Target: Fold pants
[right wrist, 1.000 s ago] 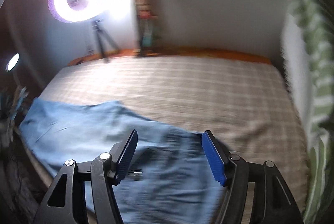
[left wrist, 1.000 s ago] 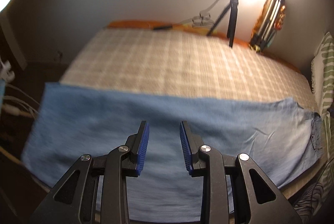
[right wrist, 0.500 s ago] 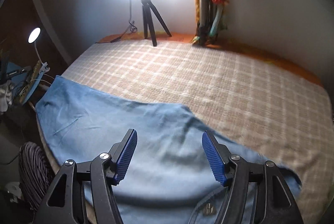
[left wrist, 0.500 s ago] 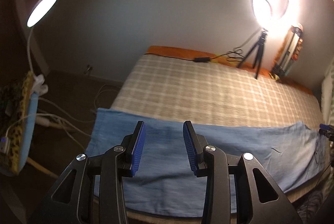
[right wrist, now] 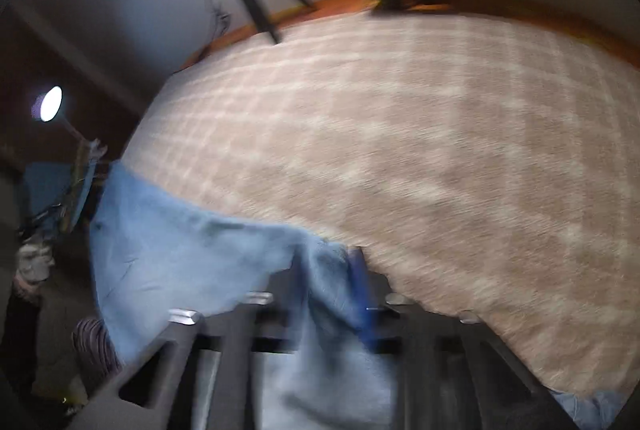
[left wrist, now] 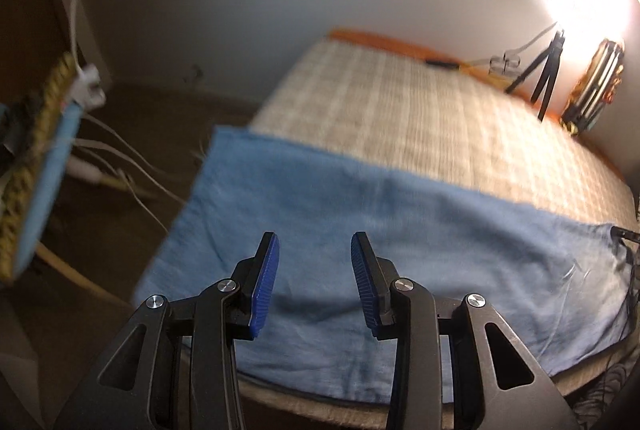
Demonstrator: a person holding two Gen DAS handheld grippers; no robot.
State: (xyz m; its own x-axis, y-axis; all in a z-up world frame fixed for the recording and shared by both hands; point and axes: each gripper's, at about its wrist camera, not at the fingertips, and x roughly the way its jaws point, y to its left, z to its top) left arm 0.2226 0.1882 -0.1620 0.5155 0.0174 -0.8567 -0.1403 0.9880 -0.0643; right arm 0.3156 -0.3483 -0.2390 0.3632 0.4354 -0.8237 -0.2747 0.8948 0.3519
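Closing over the last half second, the right tool [right wrist: 326, 282] now pinches a raised fold of the blue pants [left wrist: 400, 230], which lie along the bed's [left wrist: 400, 117] near edge. Left tool [left wrist: 315, 284] hovers above them, parted and empty, slightly wider than before.

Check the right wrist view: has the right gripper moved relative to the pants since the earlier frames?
Yes. The right gripper has come down onto the pants; its jaws have just been closing, with a fold of blue fabric between them, the checked bedspread beyond.
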